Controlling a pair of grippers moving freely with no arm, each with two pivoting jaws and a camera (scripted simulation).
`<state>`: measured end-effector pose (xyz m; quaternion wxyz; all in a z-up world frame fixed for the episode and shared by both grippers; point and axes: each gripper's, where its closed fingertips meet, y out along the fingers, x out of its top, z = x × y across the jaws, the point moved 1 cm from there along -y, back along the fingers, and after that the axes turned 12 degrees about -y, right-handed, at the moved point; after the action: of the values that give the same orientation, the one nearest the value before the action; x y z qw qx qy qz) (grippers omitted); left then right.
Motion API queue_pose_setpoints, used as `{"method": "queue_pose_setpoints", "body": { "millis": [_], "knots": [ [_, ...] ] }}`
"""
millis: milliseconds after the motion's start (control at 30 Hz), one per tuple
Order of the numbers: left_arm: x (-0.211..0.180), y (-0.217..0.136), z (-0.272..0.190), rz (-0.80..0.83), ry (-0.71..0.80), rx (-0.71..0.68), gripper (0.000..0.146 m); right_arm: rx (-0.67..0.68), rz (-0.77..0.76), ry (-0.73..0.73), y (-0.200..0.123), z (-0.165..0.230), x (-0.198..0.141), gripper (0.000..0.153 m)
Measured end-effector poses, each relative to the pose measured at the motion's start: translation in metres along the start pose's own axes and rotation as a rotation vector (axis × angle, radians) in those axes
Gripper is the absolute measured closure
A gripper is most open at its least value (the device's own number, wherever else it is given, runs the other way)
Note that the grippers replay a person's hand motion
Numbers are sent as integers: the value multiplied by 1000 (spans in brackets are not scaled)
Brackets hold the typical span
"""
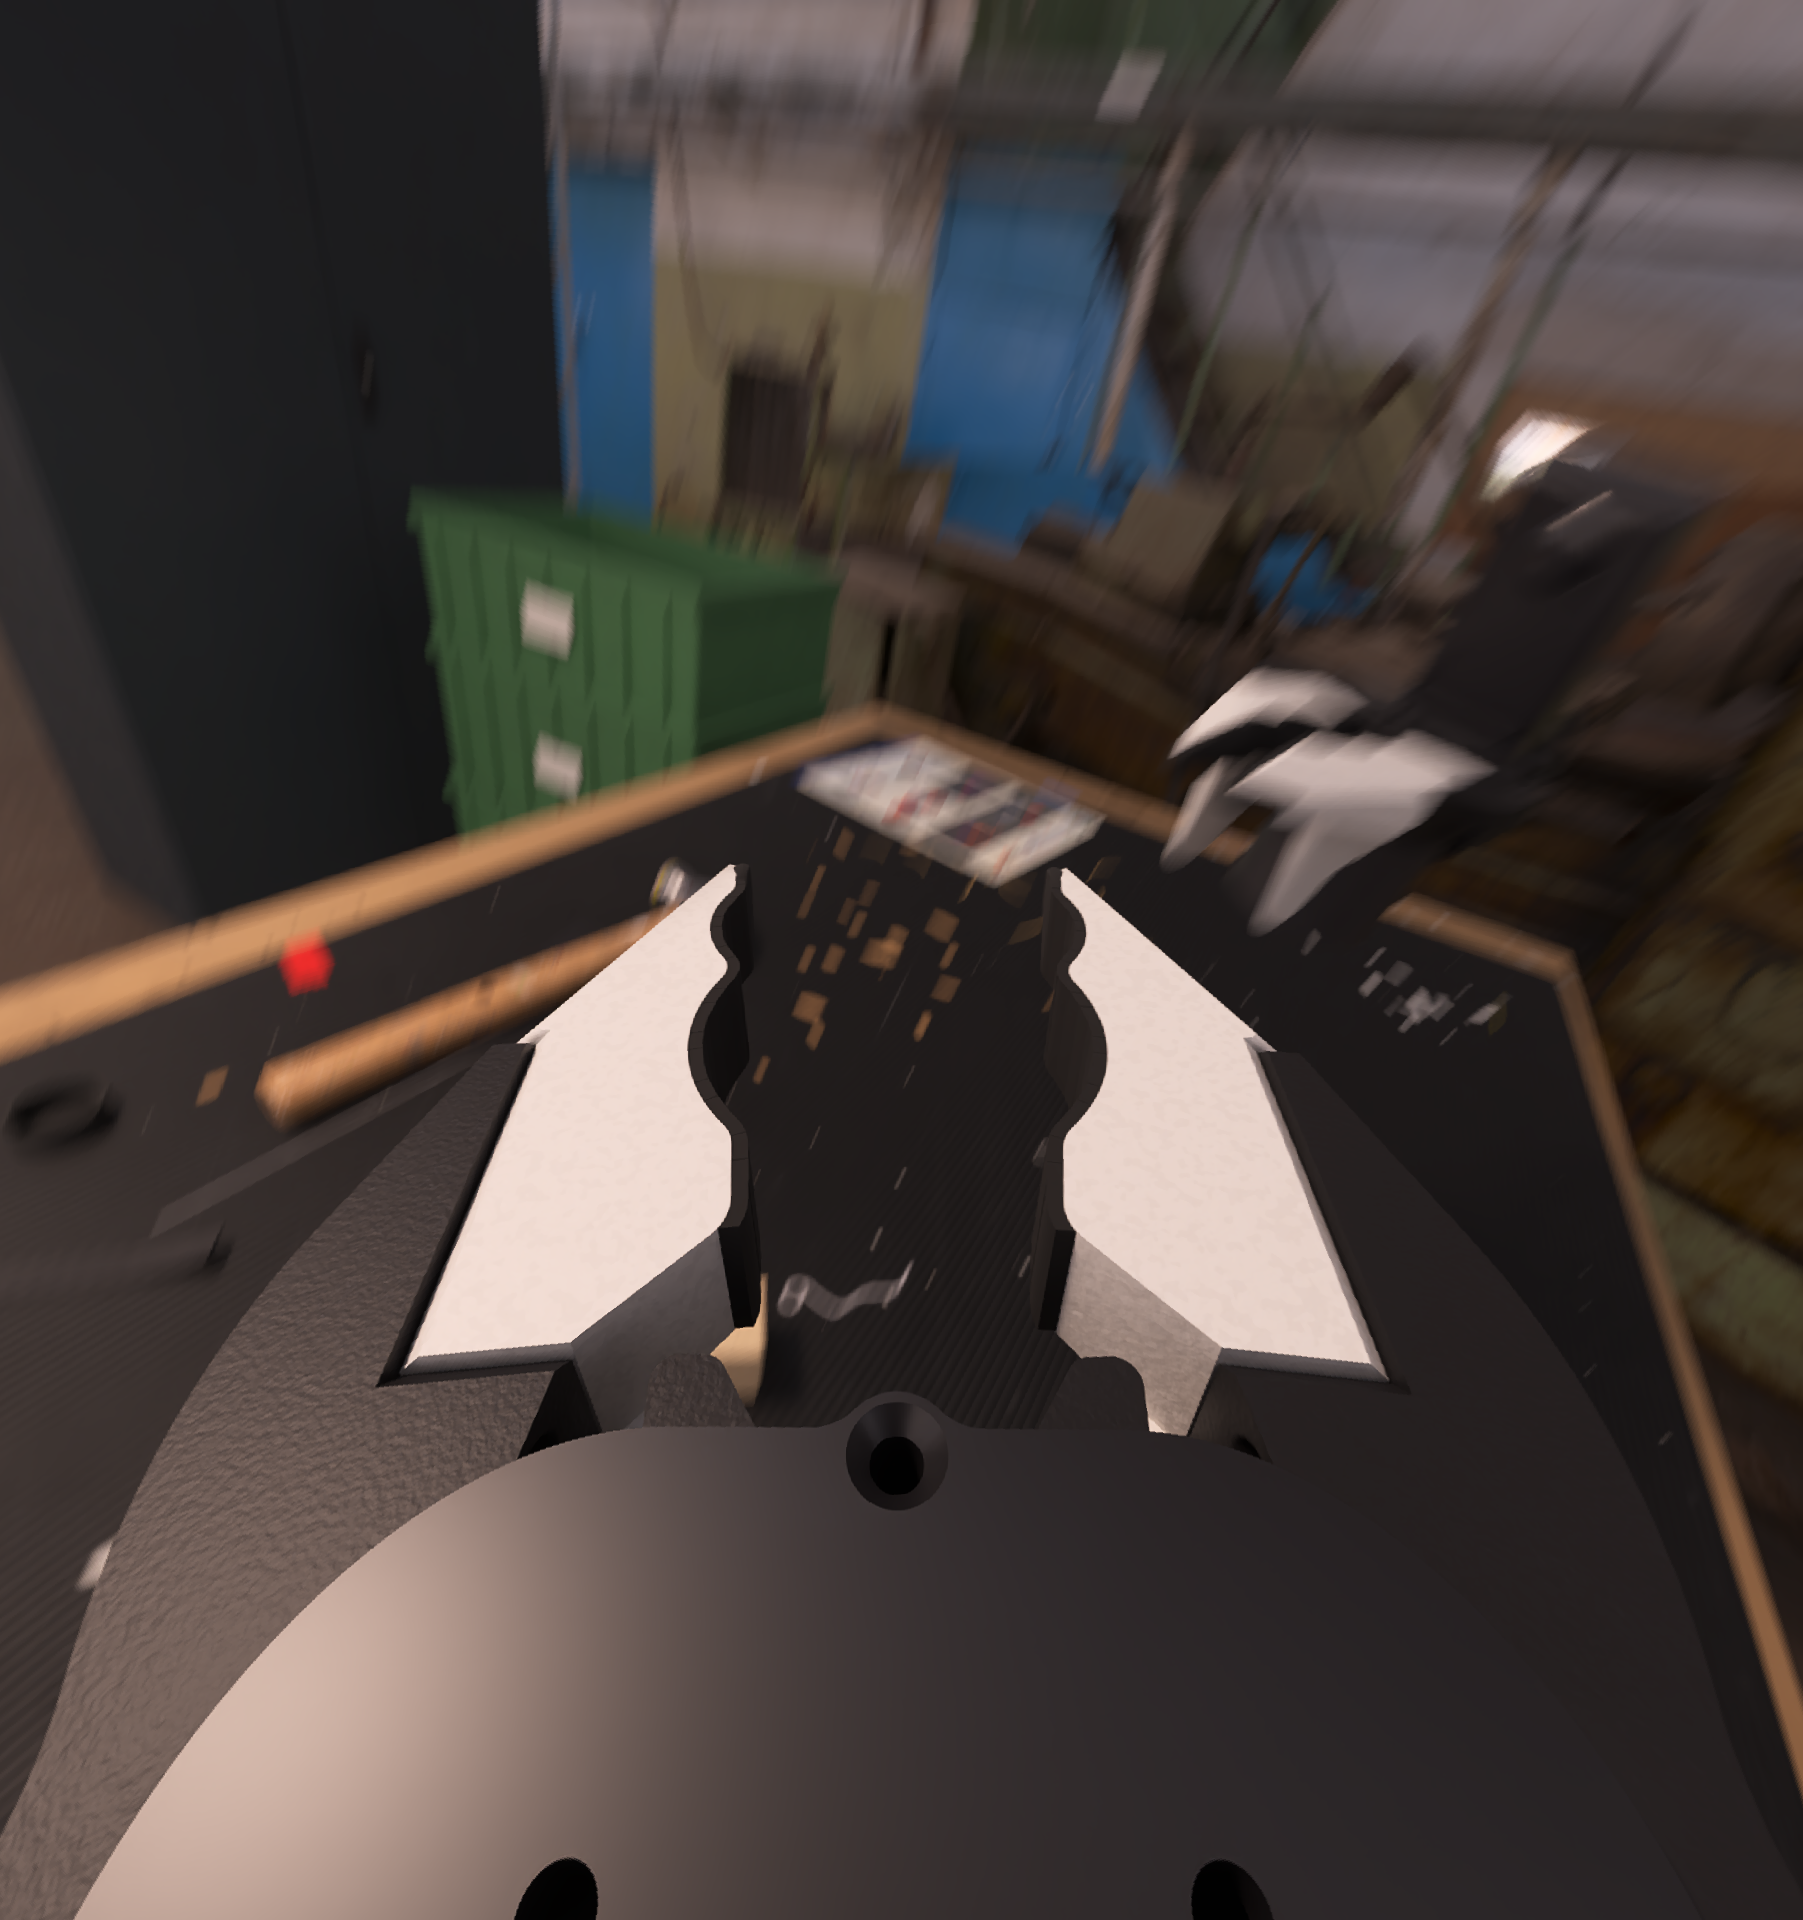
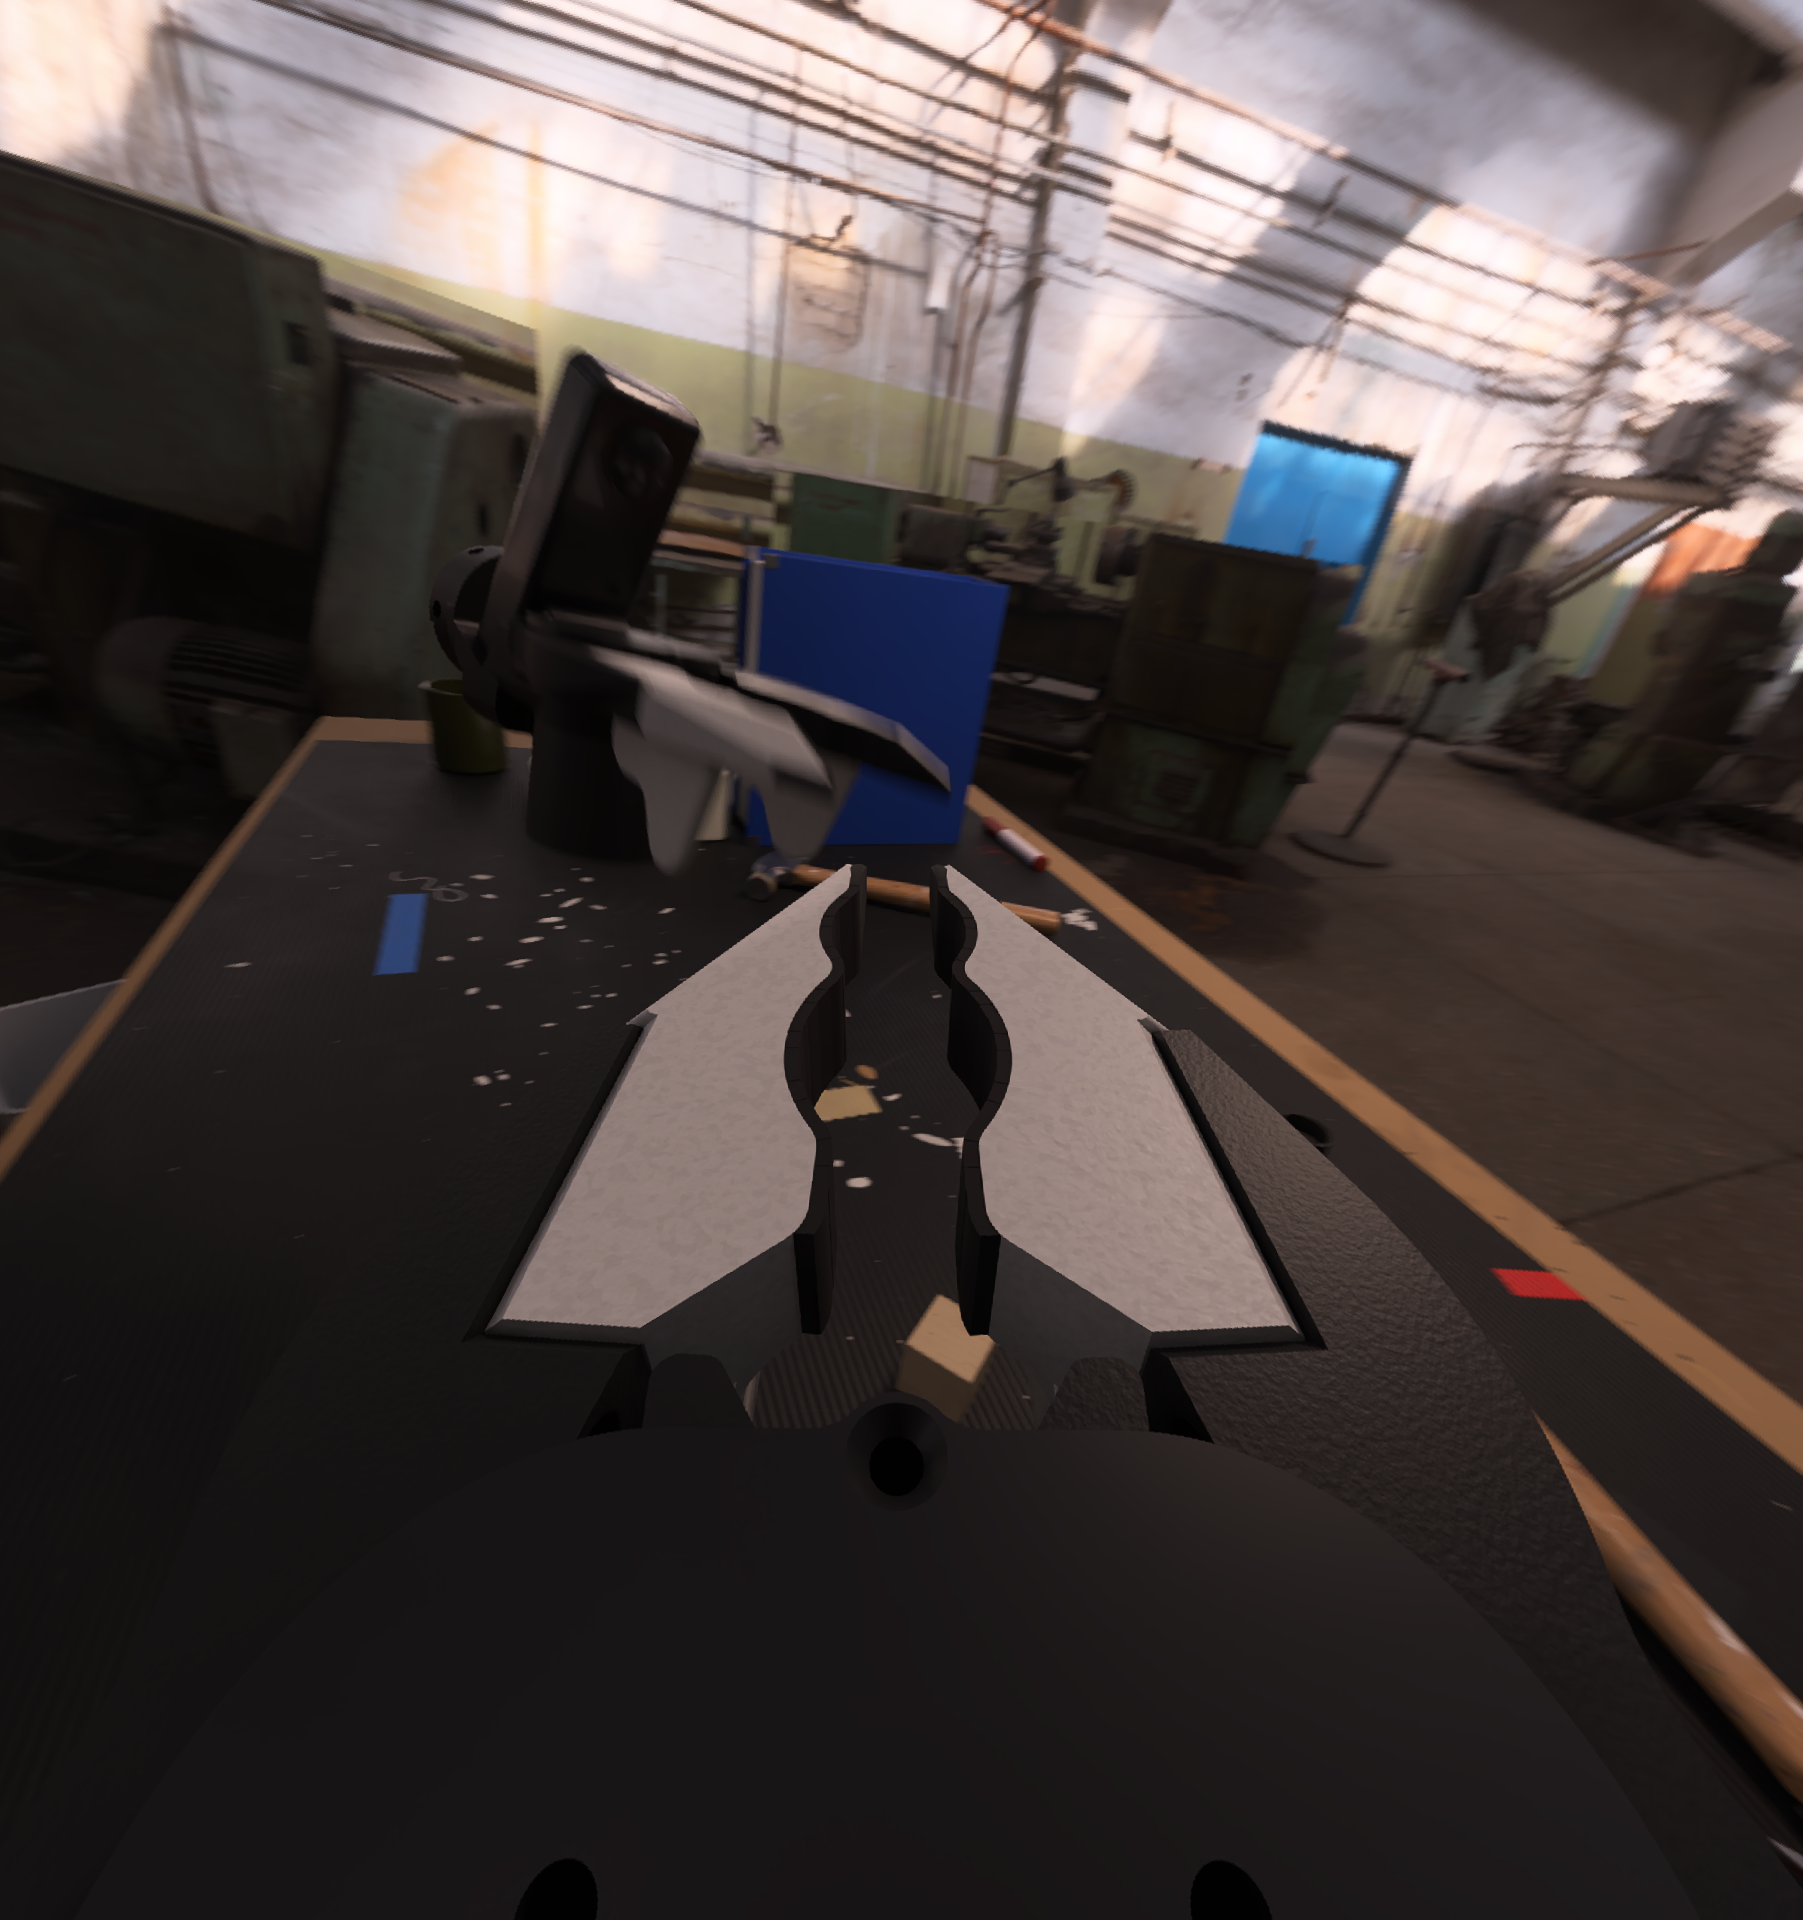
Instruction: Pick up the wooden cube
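Note:
The wooden cube [image 2: 944, 1361] is small and tan. It lies on the black table top [image 2: 253, 1143], low in the right wrist view, under the base of my right gripper [image 2: 897, 878], partly behind the right finger. The right gripper's fingers stand a narrow gap apart with nothing between them. My left gripper [image 1: 897, 883] is wide open and empty above the table; it also shows in the right wrist view [image 2: 736, 842], farther back. A tan bit [image 1: 741, 1361] that may be the cube shows low between the left fingers.
A hammer [image 2: 876, 888], a blue box [image 2: 876, 696], a green cup [image 2: 466, 727] and a red-and-white marker [image 2: 1011, 842] stand beyond the right gripper. A long wooden handle [image 2: 1728, 1662] lies at the right table edge. In the left wrist view, a printed sheet [image 1: 949, 810] and a metal hook [image 1: 845, 1294] lie on the table.

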<state>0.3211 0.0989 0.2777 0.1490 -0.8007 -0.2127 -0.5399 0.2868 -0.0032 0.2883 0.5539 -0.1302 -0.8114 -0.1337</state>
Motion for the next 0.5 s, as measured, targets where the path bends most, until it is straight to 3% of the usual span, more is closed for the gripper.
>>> {"method": "queue_pose_setpoints", "body": {
  "millis": [100,233,500],
  "knots": [
    [-55,29,51,247,0,210,84,-60,-5,-28,-10,-8,8,141],
    [-124,59,91,447,119,363,84,-91,-53,-29,-21,-17,16,141],
    [-221,62,131,805,176,481,67,-124,-31,-110,-30,-19,25,141]
  ]
}}
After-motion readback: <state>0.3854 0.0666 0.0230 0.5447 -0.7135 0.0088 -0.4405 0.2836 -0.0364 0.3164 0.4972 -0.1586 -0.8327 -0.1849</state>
